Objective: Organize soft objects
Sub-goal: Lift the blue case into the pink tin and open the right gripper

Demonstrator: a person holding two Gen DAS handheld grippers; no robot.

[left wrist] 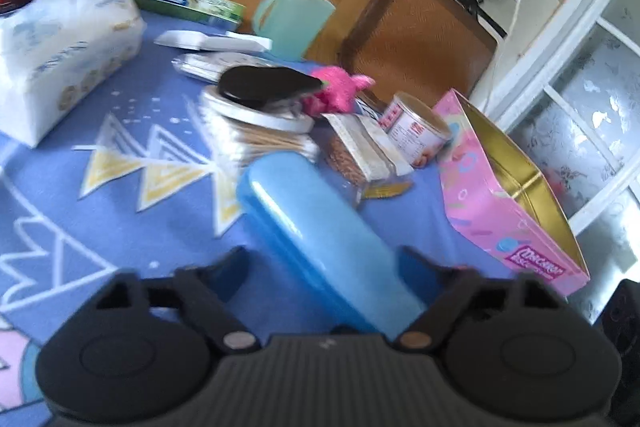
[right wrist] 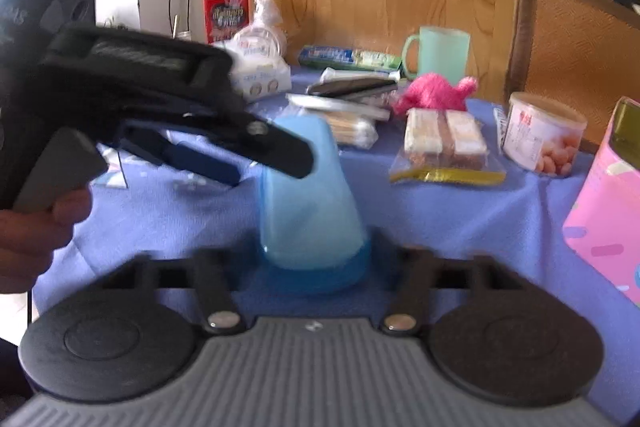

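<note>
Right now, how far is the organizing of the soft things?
Nothing looks sorted yet: the pink tin looks empty inside. In hand: the right gripper grips the blue case, the left gripper straddles its far end. Remaining: the pink plush toy lies on the tablecloth.

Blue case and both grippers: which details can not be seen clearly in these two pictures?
- Blue case: in the right wrist view, the left gripper covers part of its far end; blur hides any seam.
- Right gripper: whether its pads press the case is blurred.
- Pink box: cut off by the right edge.
- Pink plush toy: in the left wrist view, partly behind a black object.
</note>
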